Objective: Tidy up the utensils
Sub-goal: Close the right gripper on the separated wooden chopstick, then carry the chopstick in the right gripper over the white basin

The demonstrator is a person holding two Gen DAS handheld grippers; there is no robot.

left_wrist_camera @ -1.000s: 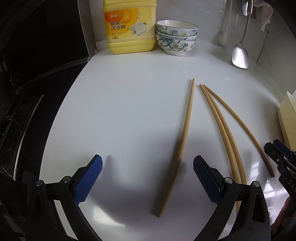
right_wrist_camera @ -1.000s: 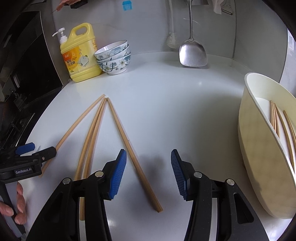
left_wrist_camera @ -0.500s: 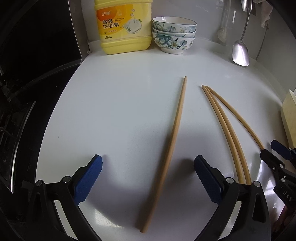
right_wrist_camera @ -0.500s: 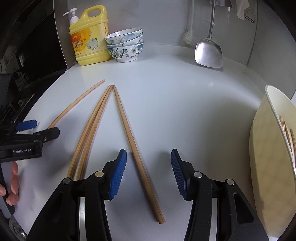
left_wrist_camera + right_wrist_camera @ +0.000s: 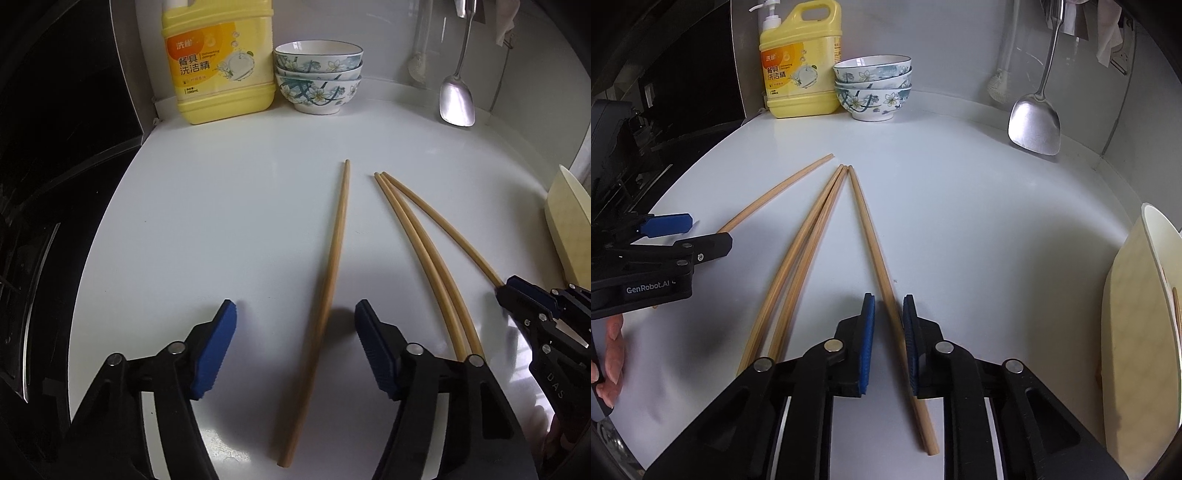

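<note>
1. Four chopsticks are being shown lying flat on the white counter; more are being held in the cream holder at the right edge, though only slivers of them are being seen there.
2. The rightmost chopstick is being straddled by the right gripper; its blue pads are being shown drawn close on either side of the stick, and whether they are actually pressing on it cannot be told.
3. That chopstick's long axis is being shown running almost straight along the fingers, away from the camera toward the bowls, with its thick end lying back beneath the gripper body.
4. The leftmost chopstick is being framed by the left gripper, whose jaws are being held wide apart; the stick is lying nearer the right-hand pad, untouched.
5. A touching pair of chopsticks is being left between the two grippers, out of either one's reach for now.
6. Judged from this, the right hand is the nearer to a grasp, and a firm pinch across the narrow width is being called for before lifting toward the holder.
</note>
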